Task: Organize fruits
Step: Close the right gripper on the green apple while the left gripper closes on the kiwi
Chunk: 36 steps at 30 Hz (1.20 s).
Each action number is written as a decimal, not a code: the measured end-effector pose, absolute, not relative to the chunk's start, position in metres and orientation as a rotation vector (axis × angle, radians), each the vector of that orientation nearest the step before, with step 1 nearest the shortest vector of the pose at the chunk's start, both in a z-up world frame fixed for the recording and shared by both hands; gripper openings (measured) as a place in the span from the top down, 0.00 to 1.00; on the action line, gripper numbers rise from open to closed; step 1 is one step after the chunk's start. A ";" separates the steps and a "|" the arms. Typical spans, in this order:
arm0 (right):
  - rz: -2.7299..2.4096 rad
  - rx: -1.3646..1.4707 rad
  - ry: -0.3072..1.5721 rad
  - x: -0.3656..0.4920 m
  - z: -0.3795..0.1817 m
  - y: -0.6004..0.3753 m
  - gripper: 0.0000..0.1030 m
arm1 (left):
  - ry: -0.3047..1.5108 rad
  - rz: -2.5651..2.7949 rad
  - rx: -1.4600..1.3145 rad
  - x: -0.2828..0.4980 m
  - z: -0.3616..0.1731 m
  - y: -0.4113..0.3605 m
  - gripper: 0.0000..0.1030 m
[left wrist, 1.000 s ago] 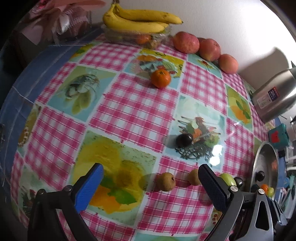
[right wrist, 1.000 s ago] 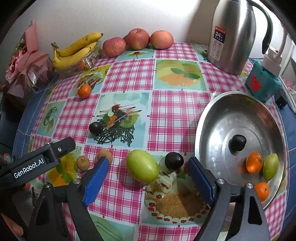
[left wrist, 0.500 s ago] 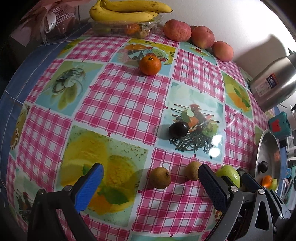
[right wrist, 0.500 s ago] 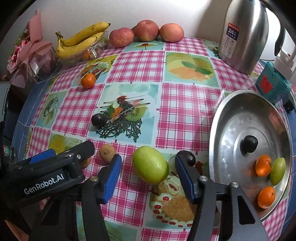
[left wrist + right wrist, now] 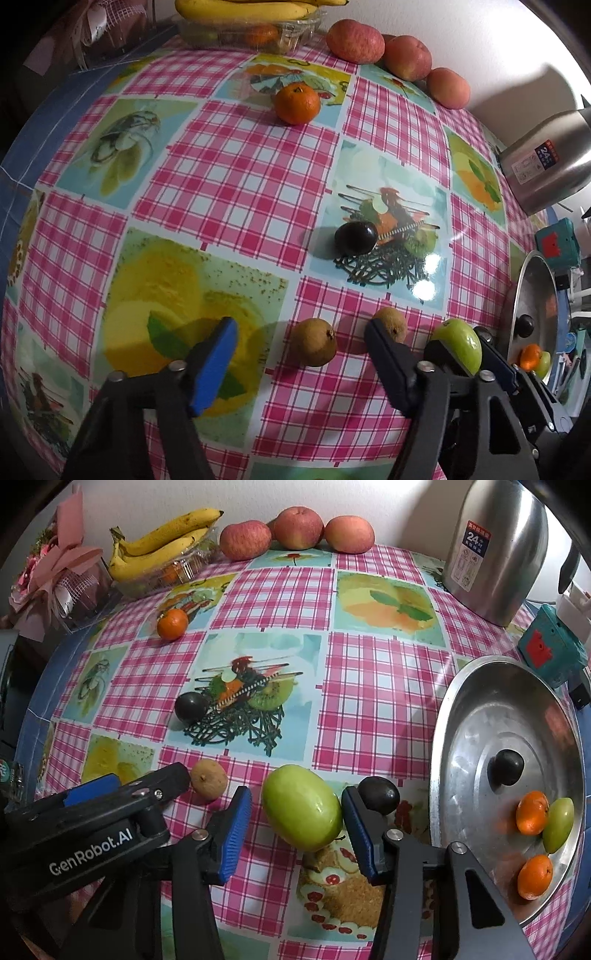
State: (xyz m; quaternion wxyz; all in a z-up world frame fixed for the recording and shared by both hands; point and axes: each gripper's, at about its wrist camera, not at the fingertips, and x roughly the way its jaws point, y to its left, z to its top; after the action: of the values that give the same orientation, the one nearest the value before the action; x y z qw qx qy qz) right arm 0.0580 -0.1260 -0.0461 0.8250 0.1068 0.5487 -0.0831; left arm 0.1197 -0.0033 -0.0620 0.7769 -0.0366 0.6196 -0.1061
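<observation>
On the checked tablecloth, a small brown fruit (image 5: 314, 341) lies between the fingers of my left gripper (image 5: 301, 328). Its jaws are closing, and there are gaps on both sides of the fruit. My right gripper (image 5: 297, 797) straddles a large green fruit (image 5: 301, 806) resting on the cloth. Its jaws are also closing: the right pad is at the fruit's skin and the left pad is a little off it. A second brown fruit (image 5: 208, 778) sits between the two grippers. Further off are a dark plum (image 5: 191, 707) and a mandarin (image 5: 172, 624).
A steel dish (image 5: 480, 709) on the right holds two mandarins, a green fruit and a dark round thing. Another dark fruit (image 5: 380, 794) sits behind my right finger. Apples (image 5: 295, 528), bananas (image 5: 162, 546) on a clear tray and a steel kettle (image 5: 495, 546) line the back wall.
Both pairs of jaws have narrowed. The right gripper has come in around the green fruit, and the left gripper now frames the nearer brown fruit more closely.
</observation>
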 end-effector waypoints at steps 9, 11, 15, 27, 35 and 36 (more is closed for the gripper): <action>-0.184 0.209 1.169 0.058 -0.048 -0.125 0.54 | 1.358 -0.244 -0.124 0.120 -0.062 -0.002 0.68; -0.184 0.207 1.168 0.057 -0.048 -0.125 0.55 | 1.362 -0.248 -0.134 0.119 -0.062 -0.001 0.71; -0.181 0.208 1.167 0.057 -0.048 -0.126 0.55 | 1.364 -0.247 -0.140 0.119 -0.062 -0.002 0.74; -0.173 0.230 1.166 0.055 -0.048 -0.127 0.55 | 1.358 -0.242 -0.163 0.121 -0.058 0.000 0.74; -0.164 0.250 1.163 0.052 -0.048 -0.128 0.55 | 1.341 -0.224 -0.160 0.121 -0.054 0.000 0.74; -0.163 0.252 1.164 0.052 -0.047 -0.128 0.55 | 1.337 -0.222 -0.159 0.120 -0.053 0.000 0.74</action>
State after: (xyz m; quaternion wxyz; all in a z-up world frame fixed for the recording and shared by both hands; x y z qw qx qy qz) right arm 0.0517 -0.1278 -0.0475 0.8248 0.1184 0.5475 -0.0767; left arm 0.1203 -0.0004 -0.0533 0.7761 -0.0736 0.6179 -0.1024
